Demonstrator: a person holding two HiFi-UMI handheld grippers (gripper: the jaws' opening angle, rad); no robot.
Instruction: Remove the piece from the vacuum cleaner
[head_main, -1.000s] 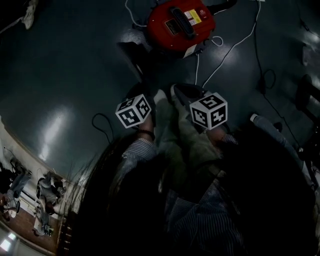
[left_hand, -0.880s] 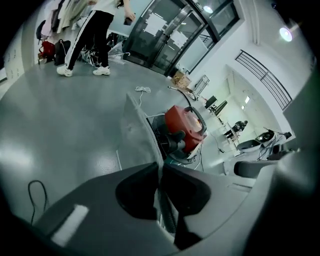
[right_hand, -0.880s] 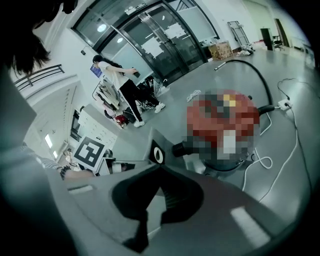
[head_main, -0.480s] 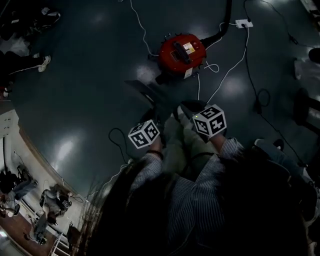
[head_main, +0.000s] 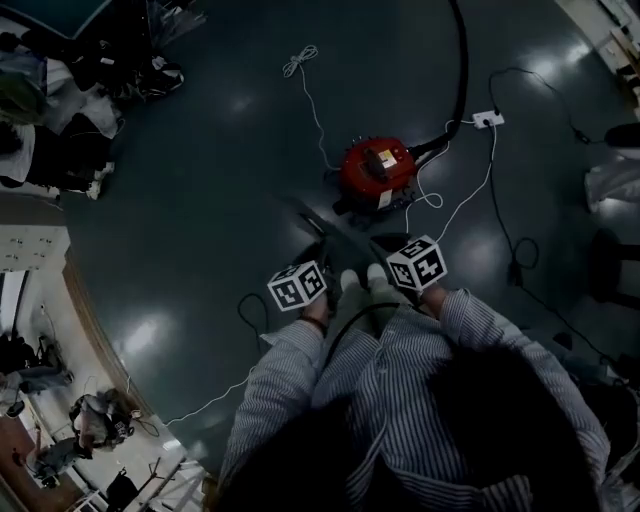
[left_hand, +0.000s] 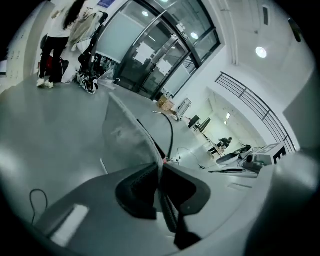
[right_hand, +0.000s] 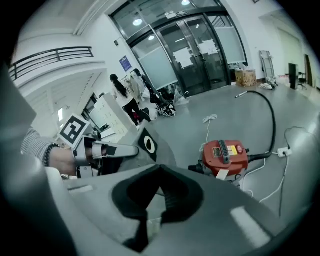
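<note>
Filling most of the head view, a dark glossy floor (head_main: 190, 200) carries a red vacuum cleaner (head_main: 377, 170), which stands well ahead of the person's striped sleeves (head_main: 275, 375). A black hose (head_main: 462, 60) curves away from the machine's side toward the top edge of that view. The piece (head_main: 335, 238), a flat grey sheet with a black oval ring on one face, hangs in the air between the vacuum cleaner and the person, clear of the floor and apart from the machine. The left gripper (left_hand: 160, 169) has its fingers closed tight on one edge of the sheet, which rises away beyond the tips. The right gripper (right_hand: 159, 171) pinches another edge, its fingers together on the grey material. A thin white cable (head_main: 465, 195) runs over the floor from beside the machine to a small power strip (head_main: 487, 120).
</note>
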